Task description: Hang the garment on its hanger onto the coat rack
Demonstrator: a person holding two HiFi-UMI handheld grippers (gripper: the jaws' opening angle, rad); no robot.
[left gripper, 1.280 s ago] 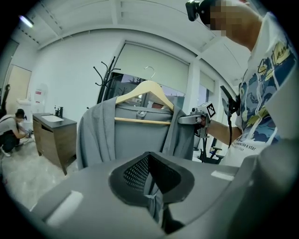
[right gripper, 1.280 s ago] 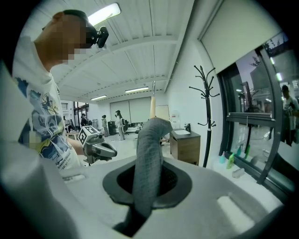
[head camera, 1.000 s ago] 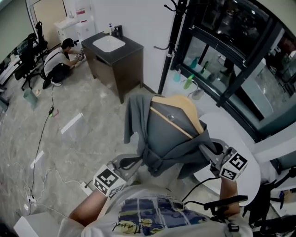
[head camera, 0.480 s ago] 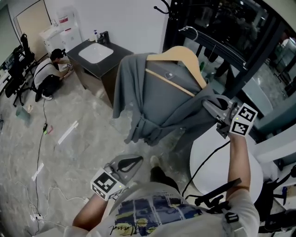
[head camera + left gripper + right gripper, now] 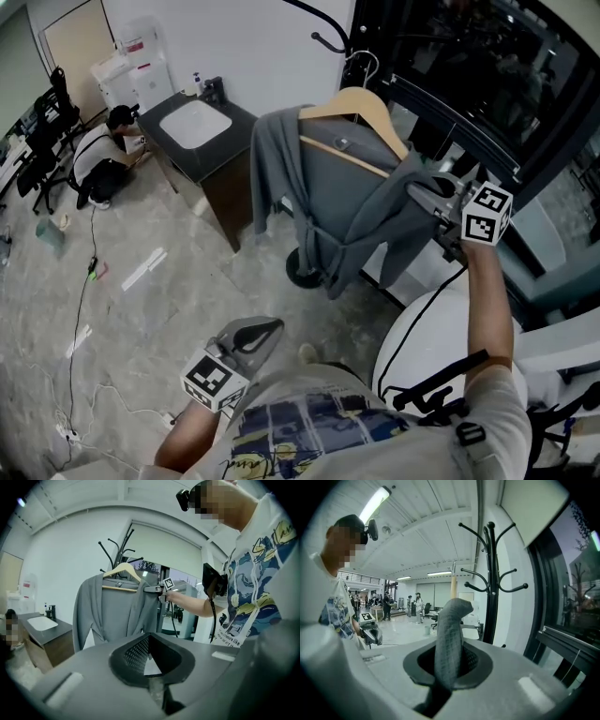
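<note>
A grey garment [image 5: 337, 197] hangs on a wooden hanger [image 5: 361, 103] whose metal hook [image 5: 361, 64] sits just below the black coat rack's hooks [image 5: 323, 39]. My right gripper [image 5: 417, 192] is raised and shut on the garment's right shoulder fabric [image 5: 450, 630], with the coat rack [image 5: 490, 583] close ahead in the right gripper view. My left gripper [image 5: 267, 326] stays low by my torso, shut with nothing in it. It looks up at the garment [image 5: 108, 611], the hanger [image 5: 123, 568] and the coat rack [image 5: 117, 550].
A dark cabinet with a white sink [image 5: 202, 127] stands left of the rack. A person [image 5: 103, 155] crouches on the floor beyond it. A white round table [image 5: 431, 347] is at my right, dark window frames [image 5: 487, 94] behind it, cables [image 5: 84, 281] on the floor.
My right gripper has lifted the garment up and toward the coat rack, so the hanger hook is now near the rack's hooks. The garment has risen away from the left gripper, which stays low.
</note>
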